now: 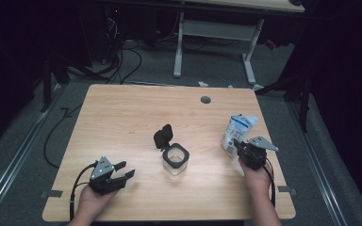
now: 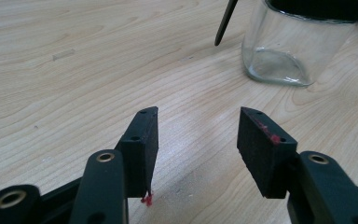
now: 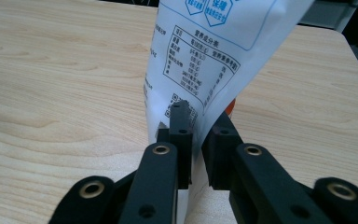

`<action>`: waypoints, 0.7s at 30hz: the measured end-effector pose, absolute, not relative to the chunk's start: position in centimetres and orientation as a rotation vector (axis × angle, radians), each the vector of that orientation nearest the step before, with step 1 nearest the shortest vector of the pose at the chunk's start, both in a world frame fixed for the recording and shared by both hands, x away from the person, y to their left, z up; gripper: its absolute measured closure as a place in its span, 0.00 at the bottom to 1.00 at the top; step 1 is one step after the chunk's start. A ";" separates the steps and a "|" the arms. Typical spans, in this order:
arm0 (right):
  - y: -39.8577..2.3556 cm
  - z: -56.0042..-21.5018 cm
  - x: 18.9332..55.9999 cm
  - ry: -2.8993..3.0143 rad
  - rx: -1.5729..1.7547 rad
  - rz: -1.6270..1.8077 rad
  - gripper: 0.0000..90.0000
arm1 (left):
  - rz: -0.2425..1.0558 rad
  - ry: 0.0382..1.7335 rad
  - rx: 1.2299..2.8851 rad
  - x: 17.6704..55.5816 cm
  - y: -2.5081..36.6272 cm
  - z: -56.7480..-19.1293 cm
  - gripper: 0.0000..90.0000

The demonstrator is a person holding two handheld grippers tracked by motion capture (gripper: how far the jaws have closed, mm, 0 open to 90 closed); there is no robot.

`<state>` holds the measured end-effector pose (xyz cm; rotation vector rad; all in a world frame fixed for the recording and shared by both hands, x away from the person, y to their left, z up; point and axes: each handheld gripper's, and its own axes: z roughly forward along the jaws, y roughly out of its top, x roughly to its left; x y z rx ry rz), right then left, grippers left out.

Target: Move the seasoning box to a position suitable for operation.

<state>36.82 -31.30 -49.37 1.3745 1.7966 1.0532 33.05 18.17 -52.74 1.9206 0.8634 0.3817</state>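
A clear glass jar with a black rim stands at the table's middle, its black hinged lid flipped up behind it. In the left gripper view the jar stands ahead to the right. My left gripper hovers at the front left, open, nothing between its pads. A white pouch with blue print stands at the right. My right gripper is shut on the pouch's lower edge, which rises between the jaws.
The wooden table has a grey cable grommet near its far edge. Pieces of tape sit at the front corners. Beyond the table stand a white desk frame and floor cables.
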 end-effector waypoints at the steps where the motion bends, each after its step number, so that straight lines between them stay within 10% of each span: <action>1: -31.3 -49.4 36.8 1.799 1.370 1.052 0.94 | 0.381 0.863 1.921 33.0 18.2 -52.7 0.54; 21: -29.9 -49.0 36.3 1.824 1.354 0.997 0.98 | 0.373 0.845 1.919 33.0 18.3 -52.8 0.52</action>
